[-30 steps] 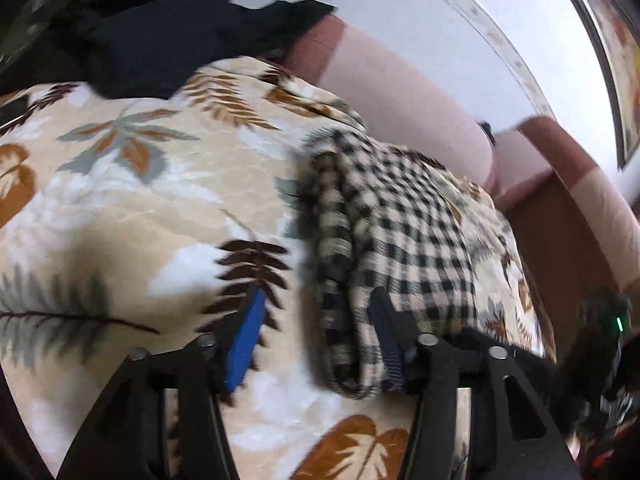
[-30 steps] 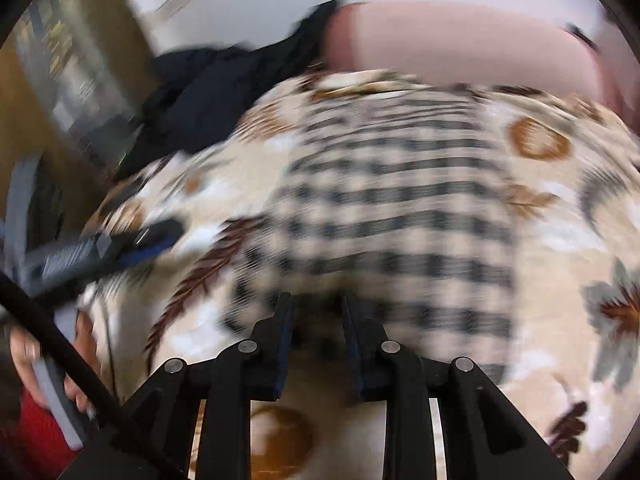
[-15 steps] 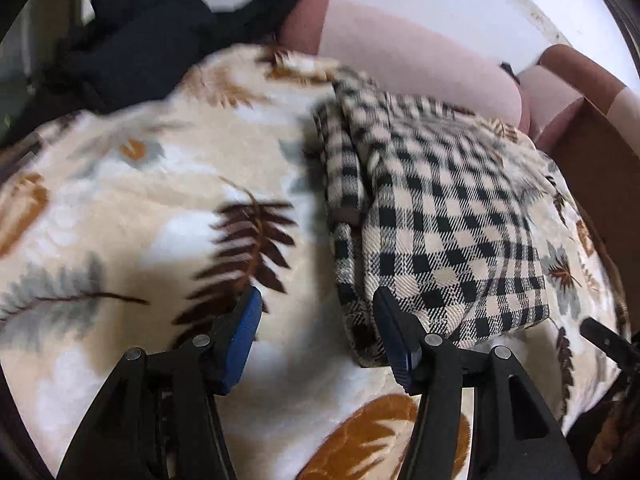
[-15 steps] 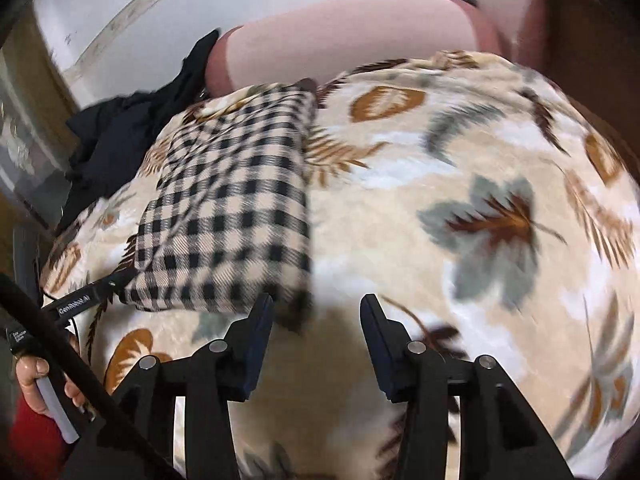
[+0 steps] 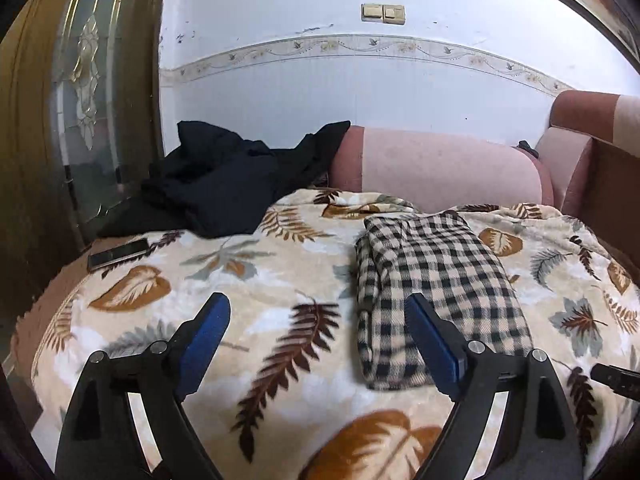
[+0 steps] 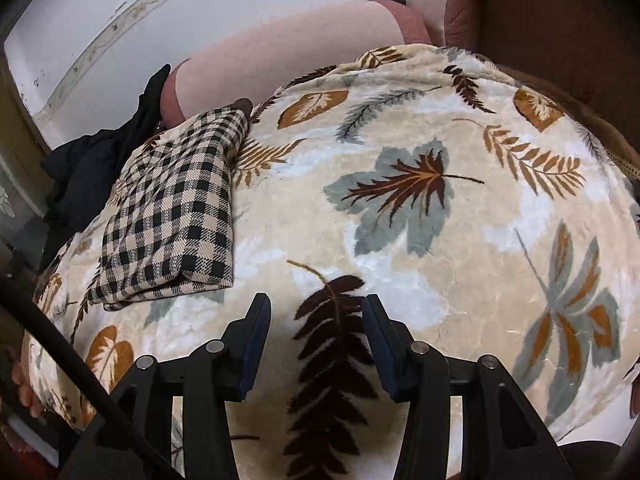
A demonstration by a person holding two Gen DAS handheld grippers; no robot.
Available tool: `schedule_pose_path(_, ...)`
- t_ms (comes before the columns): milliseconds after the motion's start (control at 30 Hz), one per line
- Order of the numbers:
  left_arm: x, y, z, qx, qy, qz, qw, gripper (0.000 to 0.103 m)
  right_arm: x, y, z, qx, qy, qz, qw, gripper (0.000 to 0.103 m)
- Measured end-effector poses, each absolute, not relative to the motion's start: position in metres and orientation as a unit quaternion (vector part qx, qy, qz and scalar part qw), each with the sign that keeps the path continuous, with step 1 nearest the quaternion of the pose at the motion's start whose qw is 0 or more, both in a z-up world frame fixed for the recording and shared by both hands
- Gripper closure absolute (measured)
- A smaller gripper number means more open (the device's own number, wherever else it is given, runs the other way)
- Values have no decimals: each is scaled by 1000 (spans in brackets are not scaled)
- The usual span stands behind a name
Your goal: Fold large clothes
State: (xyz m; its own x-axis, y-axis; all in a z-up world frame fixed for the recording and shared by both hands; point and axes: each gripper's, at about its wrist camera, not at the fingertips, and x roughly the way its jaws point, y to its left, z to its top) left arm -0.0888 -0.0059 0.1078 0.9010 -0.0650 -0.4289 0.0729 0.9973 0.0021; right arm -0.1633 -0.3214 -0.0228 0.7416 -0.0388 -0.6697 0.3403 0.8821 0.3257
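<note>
A black-and-cream checked garment (image 5: 436,280) lies folded into a long rectangle on a leaf-print blanket (image 5: 260,280). It also shows in the right wrist view (image 6: 176,216), at the left. My left gripper (image 5: 316,316) is open and empty, above the blanket, its right finger beside the garment's near left edge. My right gripper (image 6: 316,320) is open and empty over bare blanket, to the right of the garment and apart from it.
A heap of black clothes (image 5: 232,184) lies at the back left of the sofa. A dark phone (image 5: 118,254) lies on the blanket's left edge. Pink sofa cushions (image 5: 436,168) stand behind. A wooden door (image 5: 60,120) is at the left.
Both grippers have pulled back and up from the folded garment. The right gripper opened, let go of the garment's edge and swung right. The left gripper opened wider.
</note>
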Motion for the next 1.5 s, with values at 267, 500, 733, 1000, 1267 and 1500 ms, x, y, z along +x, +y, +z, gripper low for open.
schedule_pose_path(267,-120,-3,102,-12,257,-50,965,15,-164,-310,-21,209,336,-100,913,50)
schedule_pose_path(500,-137,-6,99,-2,272,-67,960,15,-163,-293,-19,185,336,-94,919,48)
schedule_pose_path(733,-144,-25,86,20,317,-75,945,15,-167,-277,-22,161,341,-88,922,45)
schedule_pose_path(1000,-161,-45,79,45,338,-87,936,15,-171,-259,-24,126,343,-76,928,41)
schedule_pose_path(1267,-156,-53,68,39,372,-105,921,15,-169,-254,-23,105,344,-80,930,39)
schedule_pose_path(1500,-152,-48,64,25,380,-101,919,15,-166,-258,-28,109,349,-92,926,38)
